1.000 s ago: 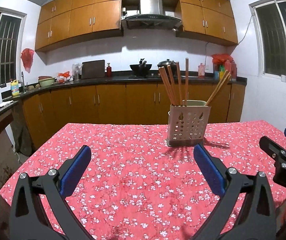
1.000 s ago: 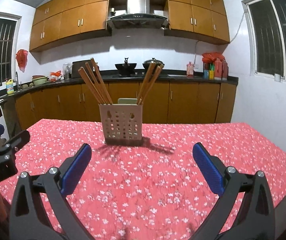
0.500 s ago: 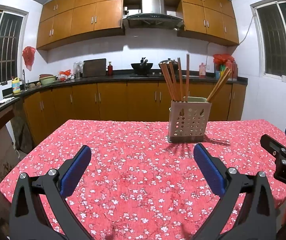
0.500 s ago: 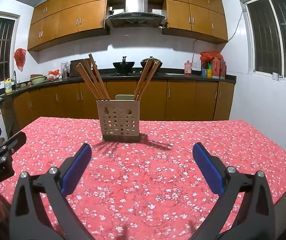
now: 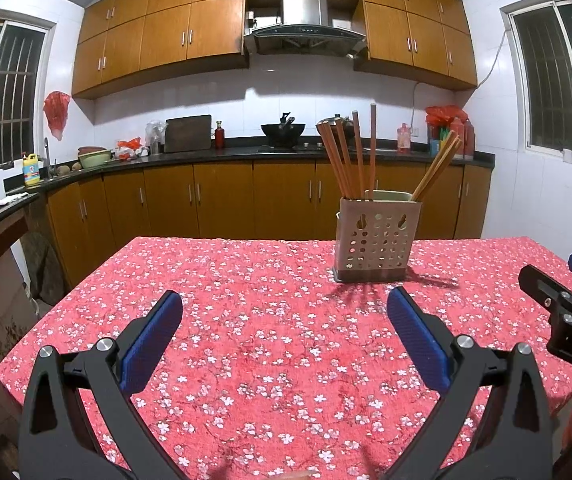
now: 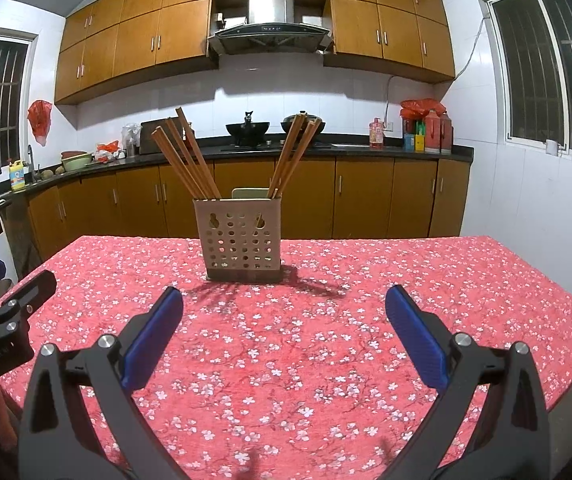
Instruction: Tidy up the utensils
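Left tool (image 5: 284, 334) agape, empty; right tool (image 6: 284, 330) likewise. Chopstick holder (image 6: 243, 240) unlabelled. Tool-body lettering unreadable.

Pretty typical kitchen in the background. The worktop wore a red floral tablecloth (image 5: 270, 344). Behind it ran a dark counter (image 5: 246, 152) over brown wooden cabinets (image 5: 222, 200), with matching cupboards up top and a steel range hood (image 5: 305, 20) in the middle. A black wok (image 5: 283, 130) sat under the hood, a dark cutting board (image 5: 188, 133) leaned on the white tiles, and a yellow bottle (image 5: 30, 169) stood by the tap. Barred windows (image 6: 533, 60) were on both sides.
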`<state>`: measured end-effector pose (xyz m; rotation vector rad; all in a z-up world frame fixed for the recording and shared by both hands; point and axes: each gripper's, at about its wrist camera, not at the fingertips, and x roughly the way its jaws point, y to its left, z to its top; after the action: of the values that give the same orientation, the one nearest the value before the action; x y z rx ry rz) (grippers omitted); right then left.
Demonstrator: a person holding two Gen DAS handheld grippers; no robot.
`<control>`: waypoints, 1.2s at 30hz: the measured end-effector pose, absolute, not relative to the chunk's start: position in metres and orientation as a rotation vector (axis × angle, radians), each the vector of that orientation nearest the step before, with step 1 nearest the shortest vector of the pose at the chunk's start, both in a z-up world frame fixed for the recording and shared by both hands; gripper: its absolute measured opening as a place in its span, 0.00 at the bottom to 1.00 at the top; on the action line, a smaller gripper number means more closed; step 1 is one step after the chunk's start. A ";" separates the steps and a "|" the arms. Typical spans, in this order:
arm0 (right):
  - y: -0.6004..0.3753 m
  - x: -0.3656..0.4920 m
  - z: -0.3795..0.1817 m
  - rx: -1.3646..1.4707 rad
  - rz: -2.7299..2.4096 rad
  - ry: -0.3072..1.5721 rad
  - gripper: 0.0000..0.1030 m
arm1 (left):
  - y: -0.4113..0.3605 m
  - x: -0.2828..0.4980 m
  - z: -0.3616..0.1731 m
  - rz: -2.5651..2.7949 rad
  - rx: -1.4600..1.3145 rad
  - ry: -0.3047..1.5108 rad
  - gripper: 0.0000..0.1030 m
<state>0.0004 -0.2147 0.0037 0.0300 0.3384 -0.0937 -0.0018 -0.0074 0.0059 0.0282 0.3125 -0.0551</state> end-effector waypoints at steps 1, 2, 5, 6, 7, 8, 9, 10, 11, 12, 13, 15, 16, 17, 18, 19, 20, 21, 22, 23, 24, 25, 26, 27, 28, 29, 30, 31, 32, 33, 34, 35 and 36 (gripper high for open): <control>-0.215 0.000 0.004 0.030 -0.093 0.338 0.96 | -0.007 -0.002 0.006 -0.056 0.027 0.313 0.98; -0.215 0.000 0.004 0.030 -0.093 0.339 0.96 | -0.007 -0.002 0.006 -0.056 0.028 0.313 0.98; -0.215 0.000 0.004 0.030 -0.093 0.338 0.96 | -0.007 -0.002 0.006 -0.058 0.028 0.313 0.98; -0.215 0.000 0.004 0.030 -0.094 0.338 0.96 | -0.008 -0.002 0.006 -0.057 0.029 0.313 0.98; -0.215 0.000 0.004 0.030 -0.094 0.337 0.96 | -0.008 -0.002 0.006 -0.058 0.029 0.313 0.98; -0.215 0.000 0.004 0.030 -0.094 0.337 0.96 | -0.008 -0.002 0.006 -0.057 0.028 0.313 0.98; -0.215 0.000 0.004 0.030 -0.094 0.338 0.96 | -0.008 -0.002 0.006 -0.057 0.028 0.313 0.98; -0.215 0.000 0.004 0.030 -0.093 0.338 0.96 | -0.008 -0.002 0.006 -0.057 0.028 0.313 0.98; -0.215 0.000 0.004 0.030 -0.093 0.338 0.96 | -0.009 -0.002 0.006 -0.056 0.028 0.313 0.98; -0.215 0.000 0.004 0.030 -0.093 0.339 0.96 | -0.009 -0.002 0.006 -0.056 0.028 0.313 0.98; -0.215 0.000 0.004 0.030 -0.093 0.339 0.96 | -0.009 -0.002 0.006 -0.056 0.028 0.313 0.98; -0.215 0.001 0.004 0.030 -0.092 0.339 0.96 | -0.009 -0.002 0.006 -0.056 0.028 0.313 0.98; -0.215 0.001 0.004 0.030 -0.092 0.339 0.96 | -0.009 -0.002 0.006 -0.056 0.028 0.314 0.98; -0.215 0.001 0.004 0.031 -0.092 0.339 0.96 | -0.009 -0.002 0.006 -0.056 0.028 0.313 0.98; -0.215 0.001 0.004 0.031 -0.093 0.339 0.96 | -0.009 -0.002 0.006 -0.057 0.027 0.314 0.98; -0.215 0.001 0.004 0.031 -0.093 0.339 0.96 | -0.009 -0.002 0.006 -0.057 0.027 0.314 0.98; -0.215 0.001 0.004 0.031 -0.093 0.339 0.96 | -0.009 -0.002 0.006 -0.056 0.027 0.314 0.98; -0.215 0.001 0.003 0.031 -0.093 0.339 0.96 | -0.009 -0.002 0.006 -0.056 0.027 0.314 0.98; -0.215 0.002 0.003 0.032 -0.093 0.340 0.96 | -0.009 -0.002 0.006 -0.056 0.027 0.314 0.98; -0.215 0.002 0.003 0.032 -0.093 0.341 0.96 | -0.009 -0.003 0.006 -0.056 0.026 0.315 0.98; -0.215 0.002 0.003 0.033 -0.093 0.341 0.96 | -0.010 -0.003 0.005 -0.057 0.026 0.316 0.98; -0.215 0.002 0.003 0.033 -0.093 0.342 0.96 | -0.010 -0.003 0.004 -0.058 0.026 0.317 0.98; -0.214 0.002 0.003 0.034 -0.093 0.342 0.96 | -0.010 -0.003 0.003 -0.058 0.026 0.318 0.98; -0.214 0.002 0.003 0.034 -0.093 0.342 0.96 | -0.010 -0.003 0.003 -0.058 0.026 0.318 0.98; -0.214 0.002 0.002 0.034 -0.093 0.341 0.96 | -0.010 -0.003 0.003 -0.058 0.026 0.318 0.98; -0.214 0.002 0.002 0.034 -0.093 0.342 0.96 | -0.010 -0.003 0.003 -0.057 0.026 0.319 0.98; -0.214 0.002 0.002 0.034 -0.093 0.342 0.96 | -0.011 -0.003 0.003 -0.058 0.026 0.320 0.98; -0.214 0.002 0.002 0.034 -0.093 0.343 0.96 | -0.010 -0.002 0.002 -0.058 0.025 0.321 0.98; -0.214 0.002 0.002 0.034 -0.092 0.343 0.96 | -0.010 -0.002 0.002 -0.058 0.026 0.321 0.98; -0.214 0.002 0.002 0.035 -0.092 0.344 0.96 | -0.010 -0.002 0.002 -0.060 0.026 0.322 0.98; -0.213 0.002 0.002 0.036 -0.091 0.344 0.96 | -0.011 -0.003 0.002 -0.061 0.026 0.323 0.98; -0.214 0.002 0.002 0.037 -0.091 0.344 0.96 | -0.011 -0.002 0.001 -0.060 0.026 0.323 0.98; -0.214 0.002 0.002 0.037 -0.092 0.344 0.96 | -0.011 -0.002 0.001 -0.061 0.026 0.324 0.98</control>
<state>0.0015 -0.2139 0.0017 0.0369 0.3444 -0.0917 -0.0021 -0.0108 0.0008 0.0258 0.3235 -0.0610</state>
